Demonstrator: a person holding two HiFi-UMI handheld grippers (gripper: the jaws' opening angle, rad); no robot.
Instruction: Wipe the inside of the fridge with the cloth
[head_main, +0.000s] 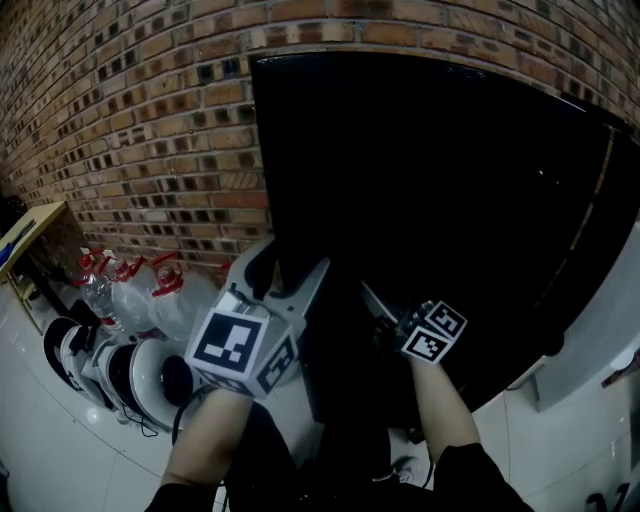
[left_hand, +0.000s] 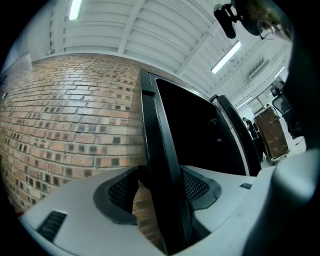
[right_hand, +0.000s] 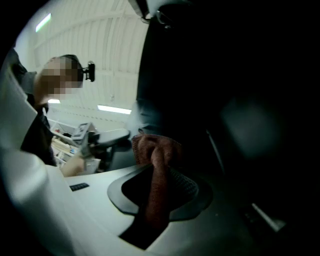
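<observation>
Brick wall (head_main: 130, 130) fills upper left, white floor (head_main: 40, 460) lower left; left gripper (head_main: 290, 280) clamps the black fridge door (left_hand: 162, 165) by its edge, right gripper (head_main: 380, 312) clenches the reddish cloth (right_hand: 156, 170).

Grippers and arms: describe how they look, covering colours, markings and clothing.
The left gripper and right gripper have smooth white bodies. Each carries a cube with black-and-white square markers on its faces. Dark grey pads with a mesh texture line the jaws. No cables show. The person wears black sleeves that leave the forearms bare.
</observation>
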